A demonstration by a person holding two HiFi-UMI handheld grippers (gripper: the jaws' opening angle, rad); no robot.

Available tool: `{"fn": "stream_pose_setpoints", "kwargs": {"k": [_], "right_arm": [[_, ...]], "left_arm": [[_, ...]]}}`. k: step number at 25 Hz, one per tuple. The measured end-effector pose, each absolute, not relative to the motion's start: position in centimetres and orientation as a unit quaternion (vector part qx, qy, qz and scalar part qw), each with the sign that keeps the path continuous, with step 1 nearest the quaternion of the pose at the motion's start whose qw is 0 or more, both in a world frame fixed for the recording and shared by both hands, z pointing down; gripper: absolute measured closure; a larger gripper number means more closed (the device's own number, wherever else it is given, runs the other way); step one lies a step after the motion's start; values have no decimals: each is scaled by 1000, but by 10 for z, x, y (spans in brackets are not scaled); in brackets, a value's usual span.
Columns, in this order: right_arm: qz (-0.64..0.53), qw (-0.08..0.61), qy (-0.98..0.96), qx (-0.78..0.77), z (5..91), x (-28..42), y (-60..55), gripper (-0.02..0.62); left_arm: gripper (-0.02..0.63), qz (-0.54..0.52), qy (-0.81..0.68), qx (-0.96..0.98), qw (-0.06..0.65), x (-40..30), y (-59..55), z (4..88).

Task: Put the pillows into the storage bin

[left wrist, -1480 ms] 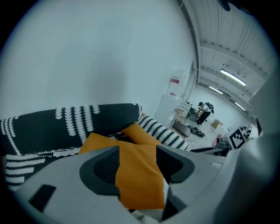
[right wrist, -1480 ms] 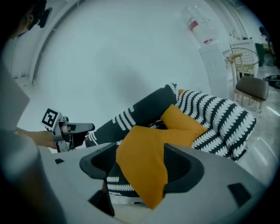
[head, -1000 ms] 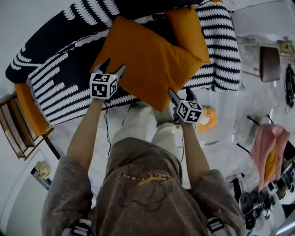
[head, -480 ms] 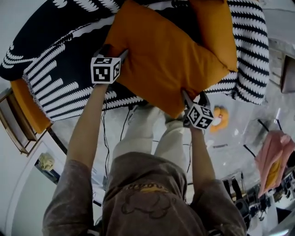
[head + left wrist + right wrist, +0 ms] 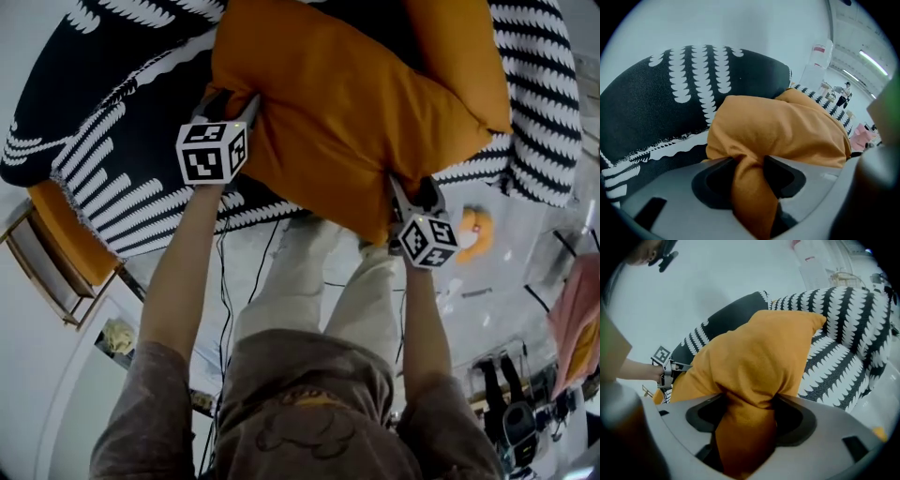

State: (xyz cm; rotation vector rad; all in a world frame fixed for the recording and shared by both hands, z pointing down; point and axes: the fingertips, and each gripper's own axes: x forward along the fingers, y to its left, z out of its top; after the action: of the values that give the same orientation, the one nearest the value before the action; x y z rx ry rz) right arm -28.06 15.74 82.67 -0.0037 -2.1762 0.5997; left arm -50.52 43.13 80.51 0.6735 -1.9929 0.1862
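A large orange pillow lies on a sofa under a black-and-white patterned cover. A second orange pillow lies behind it at the upper right. My left gripper is at the big pillow's left corner. In the left gripper view its jaws have just been closing and pinch a fold of the orange pillow. My right gripper is at the pillow's near corner. Its jaws have also just been closing and squeeze the bunched orange pillow. No storage bin is in view.
A wooden frame stands left of the sofa. On the floor are an orange toy, cables and, at the right edge, a pink cloth. The person's legs stand just in front of the sofa.
Both grippers came down onto the big orange pillow from just short of it. Their jaws, open before, now pinch its left and near corners.
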Motion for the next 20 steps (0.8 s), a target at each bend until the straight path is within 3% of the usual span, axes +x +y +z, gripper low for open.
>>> {"fn": "stream_pose_setpoints", "kwargs": {"k": [5, 7, 11, 20], "right_arm": [[252, 398, -882, -6, 803, -281, 161, 405], [248, 389, -887, -11, 793, -280, 156, 462], [232, 368, -900, -12, 756, -277, 143, 543], [236, 349, -907, -4, 639, -209, 49, 552]], "left_arm": [[560, 81, -827, 270, 486, -501, 430, 785], [590, 76, -833, 263, 480, -498, 421, 775], [597, 40, -840, 243, 484, -484, 411, 742], [597, 2, -828, 269, 492, -406, 327, 625]]}}
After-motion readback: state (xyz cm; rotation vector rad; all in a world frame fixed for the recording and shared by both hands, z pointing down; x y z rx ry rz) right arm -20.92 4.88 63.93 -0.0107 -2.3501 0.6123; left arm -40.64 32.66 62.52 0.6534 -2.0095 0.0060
